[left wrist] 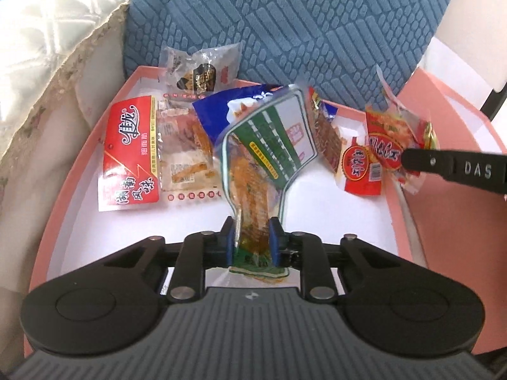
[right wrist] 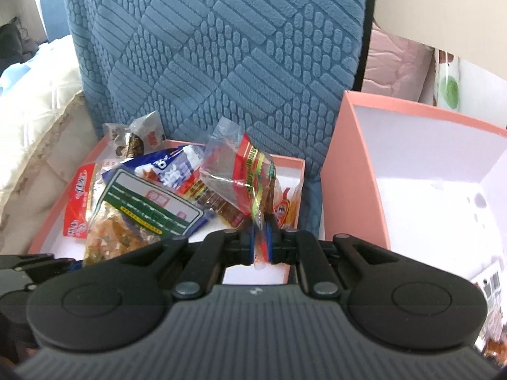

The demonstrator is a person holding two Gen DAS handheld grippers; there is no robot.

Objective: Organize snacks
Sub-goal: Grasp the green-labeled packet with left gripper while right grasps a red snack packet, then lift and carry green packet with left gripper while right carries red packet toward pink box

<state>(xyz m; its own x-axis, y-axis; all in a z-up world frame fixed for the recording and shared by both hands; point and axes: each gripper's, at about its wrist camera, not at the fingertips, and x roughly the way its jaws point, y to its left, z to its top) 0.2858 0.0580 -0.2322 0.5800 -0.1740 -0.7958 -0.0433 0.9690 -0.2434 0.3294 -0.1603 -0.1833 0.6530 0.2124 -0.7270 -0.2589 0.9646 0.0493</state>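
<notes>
The left hand-held gripper (left wrist: pixel 252 242) pinches a green-labelled snack packet (left wrist: pixel 269 145); the right hand-held gripper (right wrist: pixel 261 243), nearer the empty pink box (right wrist: pixel 355 174), pinches a red packet (right wrist: pixel 250 171).

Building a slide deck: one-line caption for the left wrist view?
Left gripper shut on a green-labelled snack packet above the pink tray of snacks.
</notes>
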